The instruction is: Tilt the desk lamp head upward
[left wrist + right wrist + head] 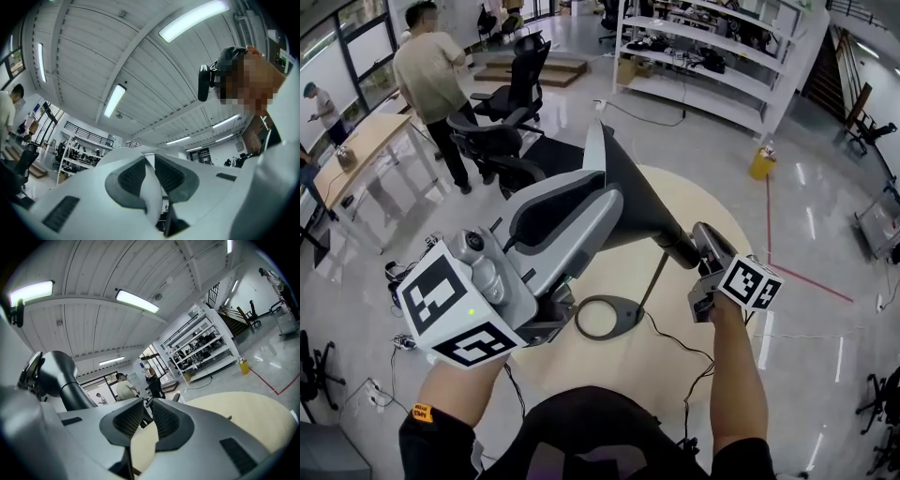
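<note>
Left hand-held gripper [602, 187] clamps lamp head [635, 202].

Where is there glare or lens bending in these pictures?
Head view: light reflections streak the glossy floor. Left gripper view: the light strip is blown out, ceiling beams curve. Right gripper view: the shelving bows, corners darken.

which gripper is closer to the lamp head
Left. The left gripper is clamped on the rim of the lamp head. The right gripper sits beside the neck behind it, with nothing between its jaws.
</note>
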`<state>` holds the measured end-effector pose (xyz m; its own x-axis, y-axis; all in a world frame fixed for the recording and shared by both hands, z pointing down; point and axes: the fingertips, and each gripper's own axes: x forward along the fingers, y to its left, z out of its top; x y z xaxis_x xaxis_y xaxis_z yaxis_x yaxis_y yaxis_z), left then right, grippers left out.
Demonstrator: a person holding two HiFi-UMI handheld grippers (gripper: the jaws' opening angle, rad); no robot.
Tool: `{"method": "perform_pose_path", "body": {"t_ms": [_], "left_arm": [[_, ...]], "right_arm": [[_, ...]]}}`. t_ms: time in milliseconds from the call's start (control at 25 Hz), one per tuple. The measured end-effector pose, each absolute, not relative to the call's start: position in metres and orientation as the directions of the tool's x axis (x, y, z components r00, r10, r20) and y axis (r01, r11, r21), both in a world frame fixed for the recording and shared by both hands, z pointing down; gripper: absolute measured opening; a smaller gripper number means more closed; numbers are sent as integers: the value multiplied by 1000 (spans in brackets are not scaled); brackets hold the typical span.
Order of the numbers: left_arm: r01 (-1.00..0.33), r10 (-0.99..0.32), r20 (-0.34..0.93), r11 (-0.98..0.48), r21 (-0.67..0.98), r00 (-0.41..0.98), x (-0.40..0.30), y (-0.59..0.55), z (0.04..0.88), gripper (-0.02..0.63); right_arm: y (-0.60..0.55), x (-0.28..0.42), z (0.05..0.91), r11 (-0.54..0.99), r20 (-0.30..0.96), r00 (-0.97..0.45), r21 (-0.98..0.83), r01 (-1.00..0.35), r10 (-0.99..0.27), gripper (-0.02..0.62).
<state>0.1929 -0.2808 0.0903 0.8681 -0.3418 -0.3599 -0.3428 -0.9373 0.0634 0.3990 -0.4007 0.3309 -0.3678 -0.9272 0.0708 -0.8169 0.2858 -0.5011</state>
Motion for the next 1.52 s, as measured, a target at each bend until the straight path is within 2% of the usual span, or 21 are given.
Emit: {"method": "perform_pose_path", "body": {"t_ms": [880,1160,1520], "left_arm": [[-382,-371,-389,-923,51,844,172,-275,90,107],[-369,-347,-414,-929,28,841,154,-266,86,109],[-396,-379,-457,-916,63,804,136,-266,84,109]], "right_arm": [[-393,387,331,293,120,-378,-437,-850,-918,72],[-388,376,321,282,133,-359,-398,-873,-924,72],[-369,384,313,255,125,-316,-352,-901,-941,72]]}}
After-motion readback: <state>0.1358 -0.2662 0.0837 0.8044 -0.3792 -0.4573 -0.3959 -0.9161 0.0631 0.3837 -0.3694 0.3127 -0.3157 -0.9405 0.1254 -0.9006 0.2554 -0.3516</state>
